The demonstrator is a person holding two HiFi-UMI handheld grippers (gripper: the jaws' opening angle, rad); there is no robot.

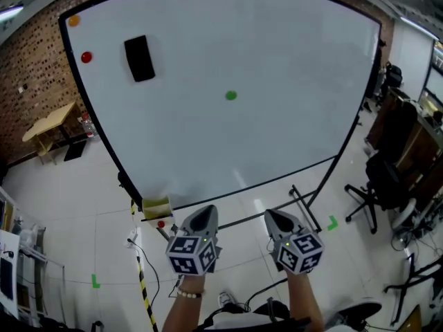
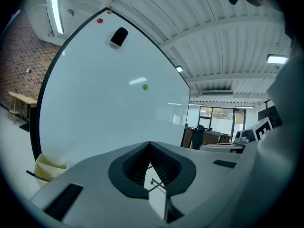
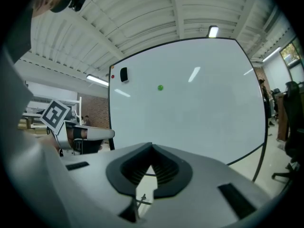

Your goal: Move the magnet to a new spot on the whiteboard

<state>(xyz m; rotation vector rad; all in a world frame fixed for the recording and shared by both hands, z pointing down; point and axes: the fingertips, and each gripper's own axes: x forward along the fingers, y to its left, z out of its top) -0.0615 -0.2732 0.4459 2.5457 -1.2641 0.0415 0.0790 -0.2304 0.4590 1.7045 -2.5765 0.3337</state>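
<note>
Small round green magnet [image 1: 231, 95] sits flat near the middle of the glossy white whiteboard [image 1: 291, 54], well apart from the black rectangular eraser [image 1: 139, 58]; left gripper [image 1: 204, 215] and right gripper [image 1: 276, 217], grey plastic, jaws together, empty

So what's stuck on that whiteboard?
On the whiteboard: a green magnet mid-board; a red magnet, an orange magnet and a black eraser upper left. Its back is hidden.
</note>
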